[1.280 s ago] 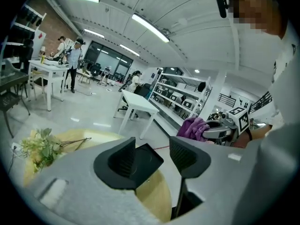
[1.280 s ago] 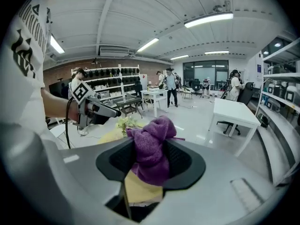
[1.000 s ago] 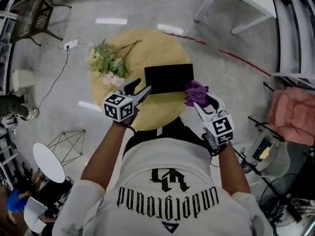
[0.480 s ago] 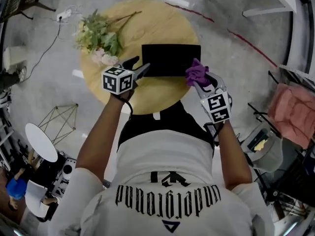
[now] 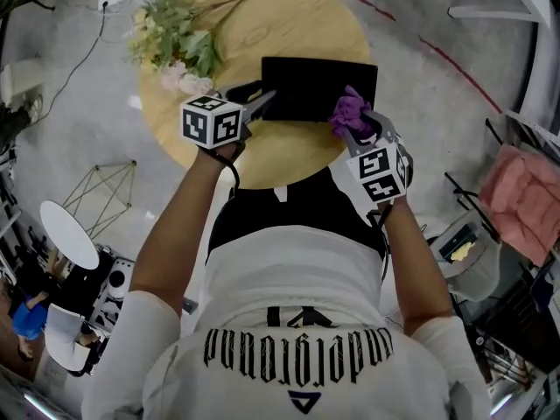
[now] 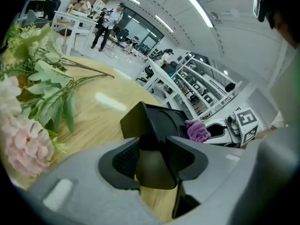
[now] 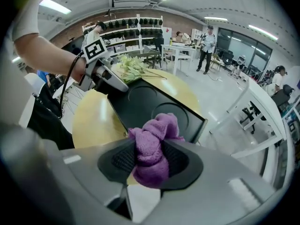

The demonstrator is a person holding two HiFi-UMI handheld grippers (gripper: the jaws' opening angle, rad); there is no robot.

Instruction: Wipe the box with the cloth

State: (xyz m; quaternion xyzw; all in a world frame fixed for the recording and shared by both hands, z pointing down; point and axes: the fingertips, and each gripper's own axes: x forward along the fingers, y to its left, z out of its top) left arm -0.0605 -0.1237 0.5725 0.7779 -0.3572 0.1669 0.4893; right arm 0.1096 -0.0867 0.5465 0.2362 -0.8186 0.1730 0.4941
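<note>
Pinching the bunched purple cloth [image 7: 154, 125] tight, R gripper [image 7: 149, 144] fingers hold it at the near-right corner of the black box [image 5: 319, 81], while L gripper [image 6: 152, 143] fingers, just closing, straddle its near-left corner (pad contact unclear) on the round desk [image 5: 289, 24], far rim cut off.

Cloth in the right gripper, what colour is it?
Purple. The cloth shows best in the right gripper view.
</note>
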